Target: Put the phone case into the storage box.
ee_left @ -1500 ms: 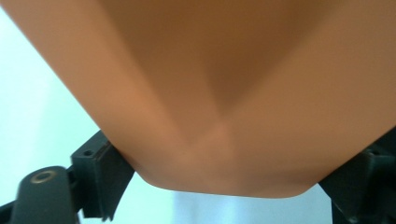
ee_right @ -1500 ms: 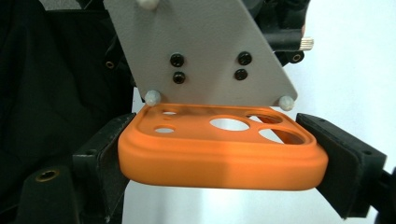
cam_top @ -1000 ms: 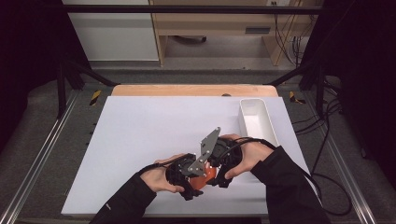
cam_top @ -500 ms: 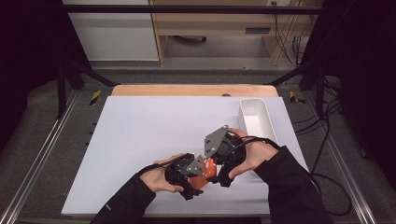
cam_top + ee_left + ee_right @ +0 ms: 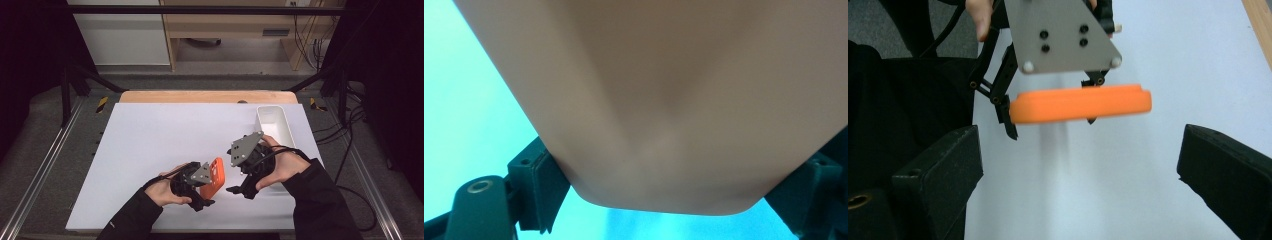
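Note:
A flat orange piece with rounded corners (image 5: 214, 178) stands tilted just above the white table sheet (image 5: 150, 145), and my left gripper (image 5: 206, 190) is shut on its lower end. In the left gripper view the piece (image 5: 674, 100) looms close, with a black pad (image 5: 541, 185) pressed against each side. My right gripper (image 5: 240, 191) is a short way to the right of the piece, apart from it. Its jaws have just been opening and now stand open with nothing between them (image 5: 1078, 185). In the right gripper view the orange piece (image 5: 1080, 104) lies edge-on beyond them, under the left gripper's grey plate (image 5: 1063, 35).
A long white tray (image 5: 272, 122) lies at the back right of the sheet, just beyond my right hand. A wooden strip (image 5: 200, 96) runs along the far edge. Metal rails flank the table on both sides.
My right gripper has let go of the orange piece, opened its jaws and drawn back to the right and a little up. The left gripper still holds the piece in place.

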`<state>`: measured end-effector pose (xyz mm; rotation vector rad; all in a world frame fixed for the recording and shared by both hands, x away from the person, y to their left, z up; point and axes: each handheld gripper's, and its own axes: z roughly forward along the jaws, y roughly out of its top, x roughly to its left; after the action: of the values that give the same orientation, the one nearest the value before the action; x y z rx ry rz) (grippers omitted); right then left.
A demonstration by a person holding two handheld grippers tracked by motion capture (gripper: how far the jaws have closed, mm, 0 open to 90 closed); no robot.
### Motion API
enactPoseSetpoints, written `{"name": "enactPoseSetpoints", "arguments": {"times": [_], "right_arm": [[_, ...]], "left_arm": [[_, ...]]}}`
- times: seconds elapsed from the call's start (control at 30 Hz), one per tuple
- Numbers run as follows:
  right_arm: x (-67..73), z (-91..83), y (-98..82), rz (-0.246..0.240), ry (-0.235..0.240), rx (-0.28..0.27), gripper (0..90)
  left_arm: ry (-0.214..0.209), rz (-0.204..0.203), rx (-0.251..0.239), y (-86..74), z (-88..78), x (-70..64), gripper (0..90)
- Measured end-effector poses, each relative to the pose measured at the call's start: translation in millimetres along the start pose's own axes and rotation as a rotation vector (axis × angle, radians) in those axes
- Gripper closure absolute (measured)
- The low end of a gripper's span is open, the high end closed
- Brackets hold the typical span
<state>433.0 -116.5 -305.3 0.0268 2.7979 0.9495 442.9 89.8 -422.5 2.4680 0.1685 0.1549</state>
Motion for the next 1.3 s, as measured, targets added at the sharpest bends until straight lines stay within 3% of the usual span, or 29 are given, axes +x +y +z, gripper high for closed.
{"name": "enactPoseSetpoints", "arguments": {"times": [0.6,0.83,1.17,1.3], "right_arm": [[-3.1,17.6,-33.8,0.100,0.013,-0.087,4.0],[-2.5,23.1,-34.9,0.114,0.018,-0.120,4.4],[-2.3,25.8,-32.3,0.124,0.016,-0.180,5.5],[-1.4,24.4,-30.9,0.130,0.019,-0.212,6.2]], "left_arm": [[0.006,-0.051,-0.107,-11.9,-11.2,5.5,15.2],[0.013,-0.045,-0.156,-9.9,-17.3,4.6,15.2],[-0.006,-0.019,-0.171,-3.7,-20.8,1.7,15.2],[-0.018,-0.027,-0.184,-2.5,-22.4,2.8,15.2]]}}
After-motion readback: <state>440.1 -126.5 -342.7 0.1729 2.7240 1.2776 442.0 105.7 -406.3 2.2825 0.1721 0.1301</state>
